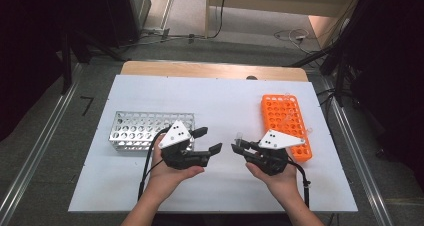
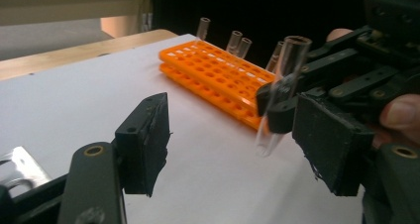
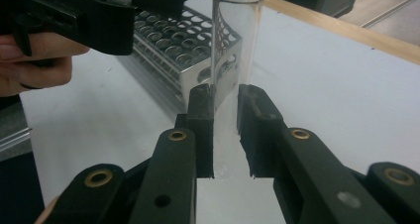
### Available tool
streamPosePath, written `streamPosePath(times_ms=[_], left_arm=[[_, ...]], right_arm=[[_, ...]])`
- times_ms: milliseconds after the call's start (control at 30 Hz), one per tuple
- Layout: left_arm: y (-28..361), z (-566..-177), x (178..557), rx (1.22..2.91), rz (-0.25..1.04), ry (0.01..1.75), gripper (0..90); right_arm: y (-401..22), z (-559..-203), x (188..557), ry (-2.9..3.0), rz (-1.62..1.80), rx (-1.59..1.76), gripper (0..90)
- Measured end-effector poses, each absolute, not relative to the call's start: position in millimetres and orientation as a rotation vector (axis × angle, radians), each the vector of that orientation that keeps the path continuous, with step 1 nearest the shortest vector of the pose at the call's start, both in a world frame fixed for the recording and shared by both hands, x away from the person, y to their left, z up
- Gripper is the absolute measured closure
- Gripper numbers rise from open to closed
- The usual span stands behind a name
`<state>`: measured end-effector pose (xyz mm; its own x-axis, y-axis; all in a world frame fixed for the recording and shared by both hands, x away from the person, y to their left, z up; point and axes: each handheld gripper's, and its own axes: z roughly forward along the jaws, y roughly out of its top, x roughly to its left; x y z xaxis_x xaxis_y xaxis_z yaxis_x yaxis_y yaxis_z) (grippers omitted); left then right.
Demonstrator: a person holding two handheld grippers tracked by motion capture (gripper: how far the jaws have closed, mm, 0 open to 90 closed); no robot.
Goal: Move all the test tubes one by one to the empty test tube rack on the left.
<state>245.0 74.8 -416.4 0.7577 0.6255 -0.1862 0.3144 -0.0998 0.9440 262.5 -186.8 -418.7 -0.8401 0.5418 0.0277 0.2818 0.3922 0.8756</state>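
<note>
On the white table (image 1: 150, 186) two racks stand well apart: a metal test-tube rack (image 1: 145, 130) and an orange tube rack (image 1: 286, 123). Taking the orange rack as the landmark, the metal one sits far off on its left as seen from above, and both grippers hover between the two, nearer the person than either. The left gripper view shows what the overhead camera barely hints at: several clear tubes (image 2: 234, 40) stand upright in holes along the orange rack's far edge, while most of its holes gape empty. The metal rack's holes look empty in the right gripper view, where it stands just behind the held tube. The right gripper (image 1: 239, 147) is clenched on a clear glass test tube (image 3: 233, 45), pads pressing its lower part, open mouth up; this tube is lifted off the table, just beside the orange rack's near left corner. From the left gripper view the same tube shows tilted slightly, its rounded bottom hanging below the pads. The left gripper (image 1: 210, 140) faces it with jaws parted, nothing between the pads, the tube a little way ahead.
</note>
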Motion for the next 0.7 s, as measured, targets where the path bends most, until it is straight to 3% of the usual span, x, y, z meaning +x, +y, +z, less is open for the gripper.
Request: streamPosePath(times_ms=[200, 700], left_arm=[[65.4, -415.5, 239.1, 1.701, 0.260, 0.691, 46.0], [54.9, -417.8, 236.8, 1.745, 0.235, 0.658, 67.9]], right_arm=[[-176.6, -427.5, 257.5, 2.433, 1.408, 0.690, 74.2], [-159.1, -432.7, 246.2, 2.469, 1.412, 0.611, 74.2]])
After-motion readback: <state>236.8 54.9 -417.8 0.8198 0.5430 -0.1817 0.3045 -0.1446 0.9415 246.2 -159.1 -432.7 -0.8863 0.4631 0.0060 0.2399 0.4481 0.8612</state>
